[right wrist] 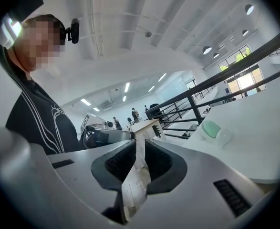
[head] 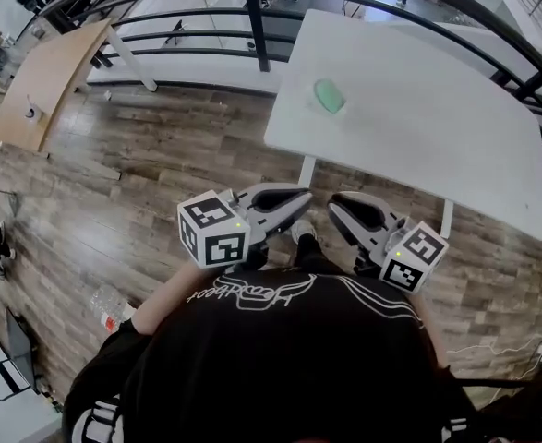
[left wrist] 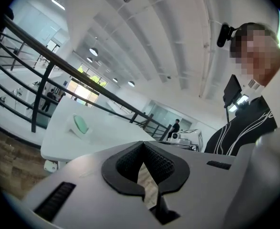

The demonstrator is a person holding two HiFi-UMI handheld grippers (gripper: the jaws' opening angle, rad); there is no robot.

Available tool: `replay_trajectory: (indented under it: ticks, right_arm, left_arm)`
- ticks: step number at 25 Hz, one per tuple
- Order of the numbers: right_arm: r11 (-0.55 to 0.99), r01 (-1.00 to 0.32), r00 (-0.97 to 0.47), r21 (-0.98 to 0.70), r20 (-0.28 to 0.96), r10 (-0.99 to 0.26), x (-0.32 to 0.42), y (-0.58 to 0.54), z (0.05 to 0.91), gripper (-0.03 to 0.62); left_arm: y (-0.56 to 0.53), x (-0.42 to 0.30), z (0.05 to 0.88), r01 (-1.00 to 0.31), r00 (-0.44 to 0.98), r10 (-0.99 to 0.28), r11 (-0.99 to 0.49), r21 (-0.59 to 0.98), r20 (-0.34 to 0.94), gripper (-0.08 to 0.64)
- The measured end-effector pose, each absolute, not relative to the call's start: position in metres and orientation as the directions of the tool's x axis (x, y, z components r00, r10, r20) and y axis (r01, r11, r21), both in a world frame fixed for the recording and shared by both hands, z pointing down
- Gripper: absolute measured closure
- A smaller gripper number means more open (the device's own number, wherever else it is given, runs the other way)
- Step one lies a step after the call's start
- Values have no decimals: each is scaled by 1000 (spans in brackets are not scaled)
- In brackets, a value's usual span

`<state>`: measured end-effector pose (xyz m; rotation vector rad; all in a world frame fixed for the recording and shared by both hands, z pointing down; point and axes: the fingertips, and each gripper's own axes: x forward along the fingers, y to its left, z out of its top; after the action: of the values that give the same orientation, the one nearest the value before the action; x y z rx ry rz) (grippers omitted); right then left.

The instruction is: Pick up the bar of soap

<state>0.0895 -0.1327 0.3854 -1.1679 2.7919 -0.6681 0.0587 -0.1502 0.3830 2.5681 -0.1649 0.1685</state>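
Both tongs were clenched and empty. The left tongs had the pads meeting at the tips in the left gripper view. The right tongs were the same in the right gripper view, with only wooden floor showing through the slit.

Both were held close to the person's body, over the floor and short of the worktop.

The bar of soap was a green oval on the worktop near its near-left corner, straight ahead and well apart from both tongs. It seemed to sit on a pale dish, though I couldn't tell for sure.

Key relation: the soap lay roughly on the midline between the two tongs, neither clearly nearer. The tongs were toed in, so the soap sat left of the left jaw axis and right of the right jaw axis.

Its long axis ran diagonally in the head view, far-left to near-right.

My read: whichever side goes will need to release first, reach forward, swing outward to line up, and close across the short axis.
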Motion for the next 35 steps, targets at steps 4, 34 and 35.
replay_trajectory:
  ticks: [4,34,35]
  right_arm:
    - [630,-659,-730,-412,148,-667,108,-181,394,574]
    - [634,-755,-624,-166,479,-618,190,-423,496,391]
    - [635,-755,-620,-165,494,-609,188,-424,501,388]
  left_arm:
    - [-198,78,393,-181,980,-106,-819,544,167,552]
    - [-400,109,432,-359,933,-272,-725,587,234,552]
    - [-402,108,433,-363,932,-277,-722,589,234,552]
